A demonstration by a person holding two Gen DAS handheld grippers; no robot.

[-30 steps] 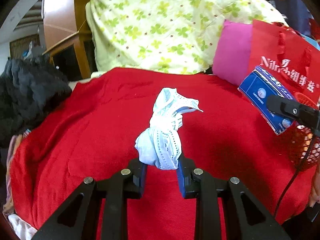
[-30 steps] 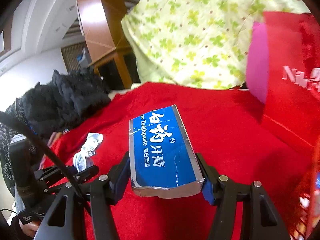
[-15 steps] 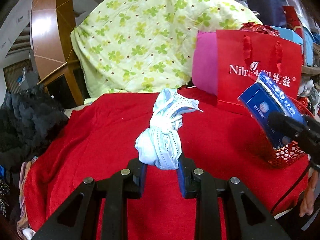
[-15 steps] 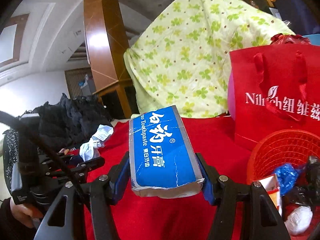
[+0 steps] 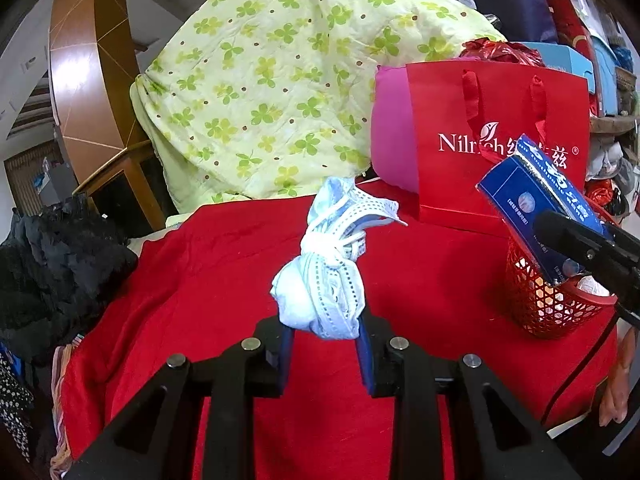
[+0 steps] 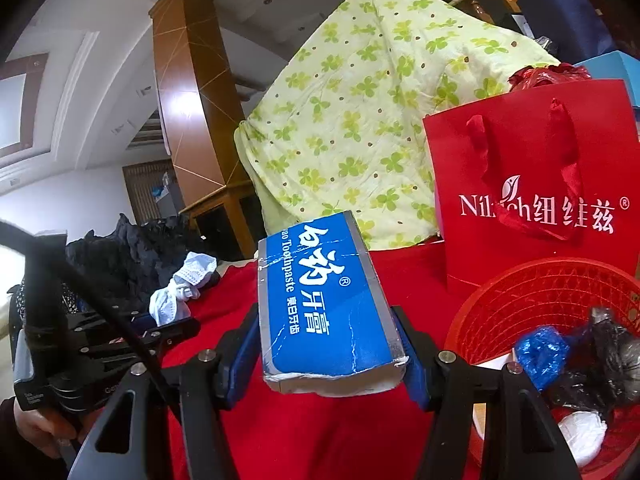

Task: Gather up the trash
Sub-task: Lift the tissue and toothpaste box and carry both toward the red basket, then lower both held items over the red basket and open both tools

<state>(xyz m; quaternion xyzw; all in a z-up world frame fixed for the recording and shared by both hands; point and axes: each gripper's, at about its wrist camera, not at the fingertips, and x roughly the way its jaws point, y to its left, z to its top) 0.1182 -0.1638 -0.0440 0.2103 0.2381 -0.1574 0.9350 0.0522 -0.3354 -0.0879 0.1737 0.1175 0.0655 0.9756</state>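
- Our right tool clamps the toothpaste box, long axis pointing away; the red basket lies lower right, nearer this hand.
- Our left tool pinches the knotted mask at frame centre.

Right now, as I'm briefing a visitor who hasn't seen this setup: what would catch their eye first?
Probably the blue toothpaste box clamped in the right gripper, just left of the red mesh basket already holding scraps. Next, the knotted pale-blue face mask pinched in the left gripper above the red cloth.
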